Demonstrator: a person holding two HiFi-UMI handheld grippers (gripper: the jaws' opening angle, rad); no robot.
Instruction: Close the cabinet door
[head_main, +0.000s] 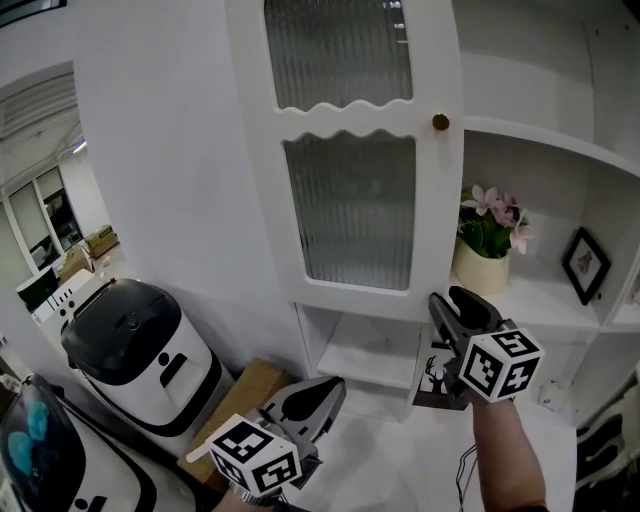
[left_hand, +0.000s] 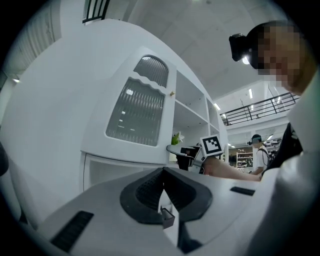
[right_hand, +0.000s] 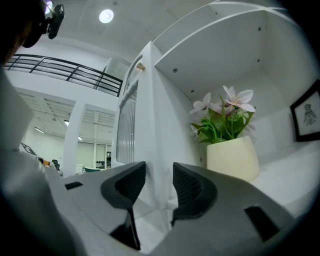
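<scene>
Grey and empty, the left hand-held gripper (head_main: 333, 387) idles shut, while the right hand-held gripper (head_main: 446, 299), clamped on the open cabinet door (head_main: 350, 205) at its lower edge, should swing it steadily shut, clear of the flower pot (head_main: 480, 270).

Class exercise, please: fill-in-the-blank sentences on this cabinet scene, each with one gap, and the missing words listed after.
The cabinet door stands ___.
The gripper straddling the door's free edge is in the person's ___ hand.
The jaws of the left gripper are ___.
The cream pot holds pink ___.
Missing words: open, right, shut, flowers.
</scene>
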